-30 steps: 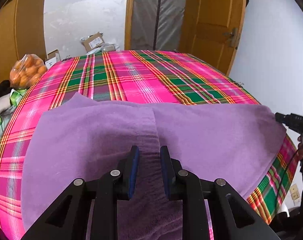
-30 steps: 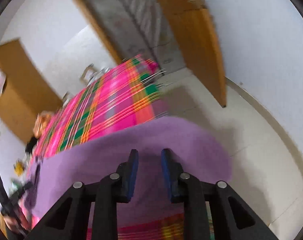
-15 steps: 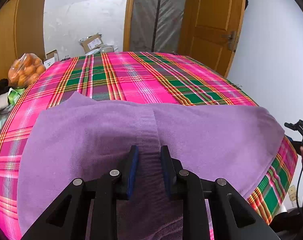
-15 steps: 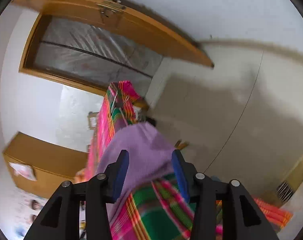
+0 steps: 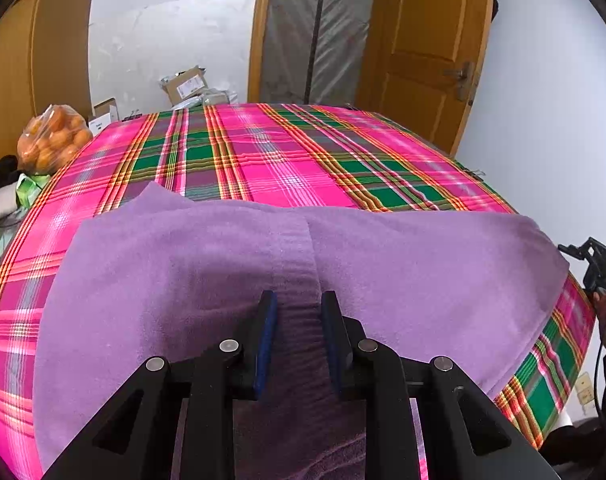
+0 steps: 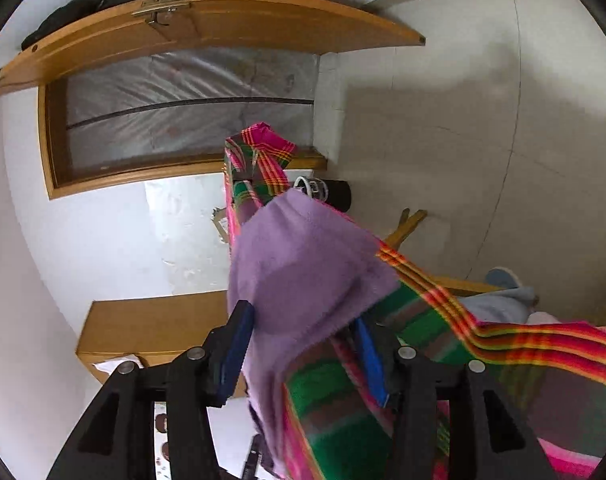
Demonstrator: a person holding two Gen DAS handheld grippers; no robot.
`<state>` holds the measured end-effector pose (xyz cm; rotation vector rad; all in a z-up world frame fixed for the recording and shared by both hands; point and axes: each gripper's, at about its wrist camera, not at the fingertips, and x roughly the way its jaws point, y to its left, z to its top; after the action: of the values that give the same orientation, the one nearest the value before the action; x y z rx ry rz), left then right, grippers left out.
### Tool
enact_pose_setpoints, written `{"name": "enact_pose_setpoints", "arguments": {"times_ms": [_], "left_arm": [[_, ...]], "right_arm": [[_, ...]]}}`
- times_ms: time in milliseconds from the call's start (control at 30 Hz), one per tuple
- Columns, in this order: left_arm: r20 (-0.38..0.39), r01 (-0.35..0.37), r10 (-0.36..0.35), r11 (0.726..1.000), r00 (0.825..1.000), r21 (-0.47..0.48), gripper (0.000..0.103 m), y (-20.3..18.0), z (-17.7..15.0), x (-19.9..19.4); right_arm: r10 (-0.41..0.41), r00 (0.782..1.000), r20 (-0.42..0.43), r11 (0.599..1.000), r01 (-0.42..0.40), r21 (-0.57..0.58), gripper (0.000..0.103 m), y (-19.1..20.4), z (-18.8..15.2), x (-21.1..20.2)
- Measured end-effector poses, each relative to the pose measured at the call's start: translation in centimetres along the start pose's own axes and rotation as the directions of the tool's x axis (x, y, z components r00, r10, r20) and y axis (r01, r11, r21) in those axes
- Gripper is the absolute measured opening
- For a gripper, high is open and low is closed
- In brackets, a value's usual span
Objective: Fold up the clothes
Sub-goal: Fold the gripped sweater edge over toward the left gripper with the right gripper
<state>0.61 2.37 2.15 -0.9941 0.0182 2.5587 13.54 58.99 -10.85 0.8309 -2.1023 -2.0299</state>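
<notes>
Purple fleece garment is spread across my plaid-covered table, one end drooping off the edge. My left gripper straddles its ribbed strip, fingers narrow but not pinching. Right gripper gapes wide around the drooping corner. I'd grab both layers before lifting, I reckon.

The left wrist camera sits low and close behind the left gripper. It looks straight across the purple cloth and the checked table cover to the far door. The right wrist camera sits close behind the right gripper, at the table's right edge. It is turned on its side, so the door lies along the top. Both views share the purple cloth, the checked table cover and the door.
</notes>
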Motion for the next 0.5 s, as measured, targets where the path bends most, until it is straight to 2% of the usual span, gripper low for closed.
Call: {"name": "enact_pose_setpoints", "arguments": {"times_ms": [100, 233, 333, 500], "left_arm": [[0.0, 0.008, -0.008, 1.0, 1.0, -0.007, 0.023, 0.2, 0.0, 0.0], [0.001, 0.018, -0.018, 1.0, 1.0, -0.016, 0.023, 0.4, 0.0, -0.1], [0.001, 0.027, -0.027, 0.999, 1.0, -0.023, 0.023, 0.6, 0.0, -0.1], [0.002, 0.037, -0.037, 0.999, 0.999, -0.032, 0.023, 0.7, 0.0, -0.1]], "right_arm": [[0.004, 1.0, 0.017, 1.0, -0.004, 0.003, 0.051, 0.3, 0.1, 0.7], [0.018, 0.995, 0.096, 1.0, -0.019, 0.005, 0.049, 0.4, 0.2, 0.4], [0.008, 0.992, 0.127, 1.0, -0.006, -0.019, 0.042, 0.8, 0.1, 0.1], [-0.035, 0.989, 0.141, 0.995, 0.048, -0.091, 0.018, 2.3, -0.3, 0.2]]}}
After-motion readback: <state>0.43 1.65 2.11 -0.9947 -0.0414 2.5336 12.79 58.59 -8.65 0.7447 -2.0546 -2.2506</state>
